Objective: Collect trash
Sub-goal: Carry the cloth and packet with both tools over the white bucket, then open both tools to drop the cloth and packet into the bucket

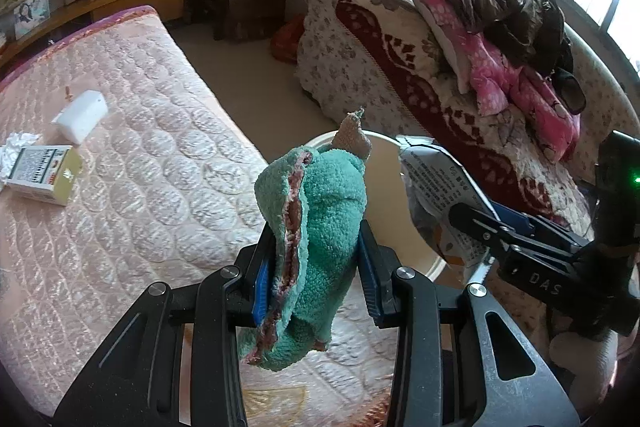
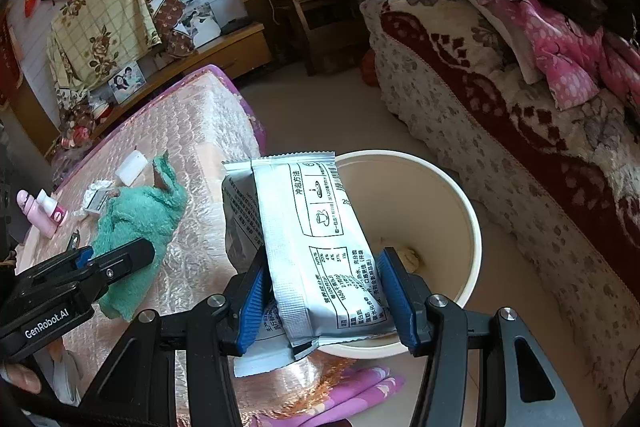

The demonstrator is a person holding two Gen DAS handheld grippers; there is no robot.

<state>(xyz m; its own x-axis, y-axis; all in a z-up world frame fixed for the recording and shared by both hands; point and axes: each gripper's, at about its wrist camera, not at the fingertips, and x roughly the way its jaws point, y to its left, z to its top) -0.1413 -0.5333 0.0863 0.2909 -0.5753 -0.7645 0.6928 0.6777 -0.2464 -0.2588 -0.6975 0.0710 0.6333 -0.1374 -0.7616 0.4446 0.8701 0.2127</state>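
While gripped, silver packet point(image 2: 316, 247) hangs seemingly over bin point(image 2: 460, 195).

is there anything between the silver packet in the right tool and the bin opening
Nothing visible blocks it. The silver packet is clamped in the right tool above the near rim of the cream bin, whose mouth is open with only a scrap at the bottom. The green cloth in the left tool is off to the side.

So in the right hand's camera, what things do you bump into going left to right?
Pink bottle → left gripper clamped on the green towel → silver packet in the right gripper → cream bin → flowery sofa.
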